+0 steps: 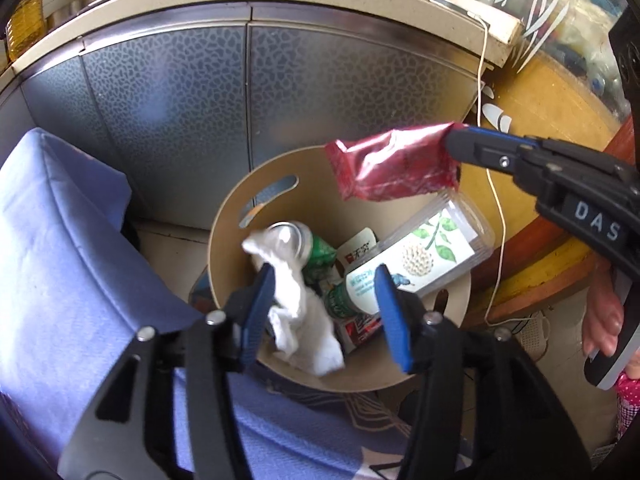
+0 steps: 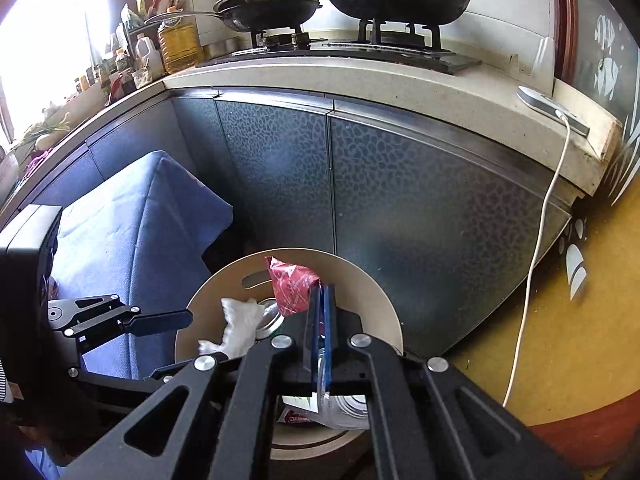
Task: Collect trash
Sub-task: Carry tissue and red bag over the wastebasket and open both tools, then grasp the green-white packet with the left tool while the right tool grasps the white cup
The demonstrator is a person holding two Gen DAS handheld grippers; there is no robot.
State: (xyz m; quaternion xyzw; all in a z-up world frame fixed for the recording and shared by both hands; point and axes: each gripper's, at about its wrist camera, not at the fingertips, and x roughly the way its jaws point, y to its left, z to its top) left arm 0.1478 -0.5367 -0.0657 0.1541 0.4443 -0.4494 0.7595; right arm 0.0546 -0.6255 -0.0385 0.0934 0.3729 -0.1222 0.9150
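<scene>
Right hand-held gripper (image 1: 450, 144), lettered "DAS", pinches red wrapper (image 1: 392, 166); left hand-held gripper (image 1: 324, 280) gapes.

**Hidden, cropped, unreadable**

We can't read the print on the red wrapper (image 1: 394, 166); in the right wrist view its lower end sits behind the closed right gripper (image 2: 320, 292). The bin (image 1: 224, 232) floor is buried under trash, and its near rim is cut by the left gripper (image 1: 324, 292) frame. The white tissue (image 1: 298, 300) covers part of the green can (image 1: 316, 250). Label text on the clear bottle (image 1: 424, 256) is too small. Counter bottles (image 2: 176, 42) blur in glare.
</scene>
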